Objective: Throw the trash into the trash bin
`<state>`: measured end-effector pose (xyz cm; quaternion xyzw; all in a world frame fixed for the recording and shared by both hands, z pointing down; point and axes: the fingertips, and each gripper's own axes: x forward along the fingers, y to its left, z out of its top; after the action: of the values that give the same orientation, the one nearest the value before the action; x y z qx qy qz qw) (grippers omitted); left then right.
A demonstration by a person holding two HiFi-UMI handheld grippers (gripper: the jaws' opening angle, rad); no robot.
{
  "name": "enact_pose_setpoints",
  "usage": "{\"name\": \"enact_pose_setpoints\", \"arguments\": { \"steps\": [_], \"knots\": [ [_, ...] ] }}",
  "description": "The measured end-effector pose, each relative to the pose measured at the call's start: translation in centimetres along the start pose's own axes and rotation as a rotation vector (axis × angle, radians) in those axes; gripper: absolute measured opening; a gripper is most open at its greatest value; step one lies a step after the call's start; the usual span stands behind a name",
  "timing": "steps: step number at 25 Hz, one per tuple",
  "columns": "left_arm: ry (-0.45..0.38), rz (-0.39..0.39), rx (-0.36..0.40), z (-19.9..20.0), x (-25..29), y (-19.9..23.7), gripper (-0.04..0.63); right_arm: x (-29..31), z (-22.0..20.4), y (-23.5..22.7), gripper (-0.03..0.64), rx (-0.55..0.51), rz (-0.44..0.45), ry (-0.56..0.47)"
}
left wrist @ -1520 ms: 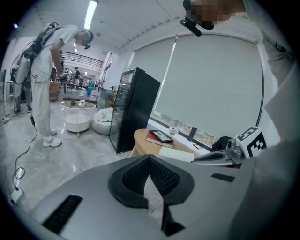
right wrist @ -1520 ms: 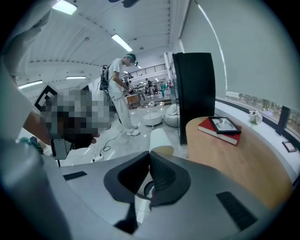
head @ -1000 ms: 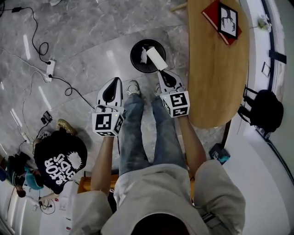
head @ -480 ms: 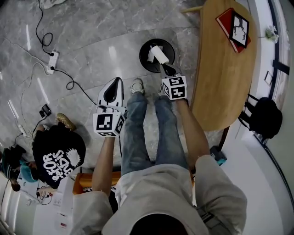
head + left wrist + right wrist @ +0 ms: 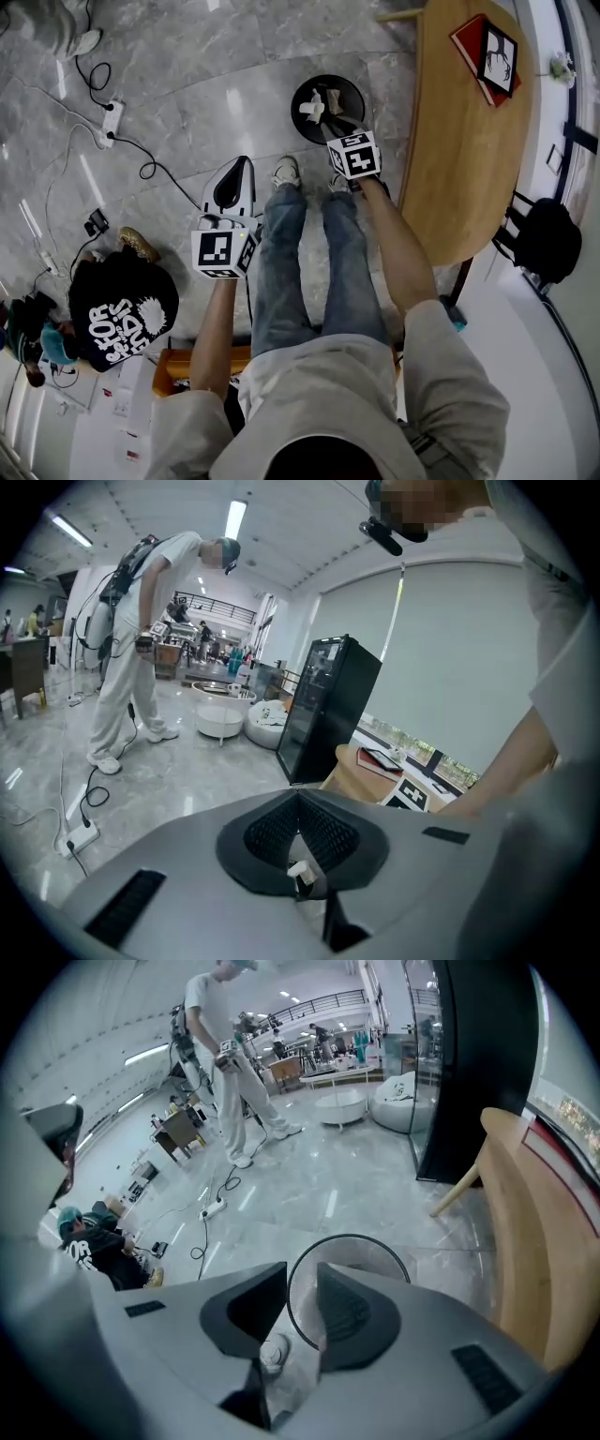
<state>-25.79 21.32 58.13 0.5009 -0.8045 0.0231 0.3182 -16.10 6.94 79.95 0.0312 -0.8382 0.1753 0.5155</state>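
Trash: white crumpled pieces, paper-like. The trash [image 5: 314, 106] lies inside the trash bin [image 5: 352, 91], against the dark bottom, toward the bin's left half in the head view.

Bin: round, black, with wire-mesh walls. It stands on the grey marbled floor [image 5: 187, 103] just ahead of your shoes [image 5: 284, 173] and near the rounded end of the wooden table [image 5: 469, 150].

Right tool: your right gripper [image 5: 335, 127] hangs over the near edge of the bin, nose pointing down into it, with its marker cube just short of the rim. In the right gripper view the right gripper [image 5: 302, 1274] has its jaws clearly apart. The rim of the trash bin [image 5: 349, 1236] and the mesh below it show through the gap. Nothing is pinched between the pads. A white lump [image 5: 272, 1354] sits low in the gap, down by the jaw roots. You cannot tell from here whether it touches the gripper or lies below in the bin.

Left tool: your left gripper [image 5: 236, 167] is held out ahead of your left leg, over bare floor, well apart from the bin. In the left gripper view the left gripper [image 5: 298, 803] has its jaws brought together tip to tip, with nothing held.
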Motion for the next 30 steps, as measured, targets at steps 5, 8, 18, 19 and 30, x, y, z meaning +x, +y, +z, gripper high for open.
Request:
{"name": "enact_pose_setpoints", "arguments": {
  "steps": [5,8,18,19,30],
  "knots": [
    [-0.003,-0.004,-0.003,0.1,0.1,-0.1,0.018,-1.1,-0.4,0.1,0.094,-0.017,-0.001,-0.013],
    [-0.007,-0.010,0.001,0.3,0.5,-0.4,0.018,-1.9,-0.5,0.3,0.094,-0.014,-0.004,-0.046],
    [-0.004,-0.037,0.029,0.3,0.9,-2.2,0.018,-8.0,-0.1,1.6,0.031,0.014,-0.017,-0.220],
    [-0.004,-0.042,0.035,0.3,1.1,-2.6,0.018,-8.9,-0.2,1.8,0.029,0.019,-0.017,-0.242],
    [-0.019,-0.101,0.102,1.8,1.9,-8.7,0.018,-20.2,-3.4,-1.3,0.029,0.113,-0.124,-0.392]
  ]
}}
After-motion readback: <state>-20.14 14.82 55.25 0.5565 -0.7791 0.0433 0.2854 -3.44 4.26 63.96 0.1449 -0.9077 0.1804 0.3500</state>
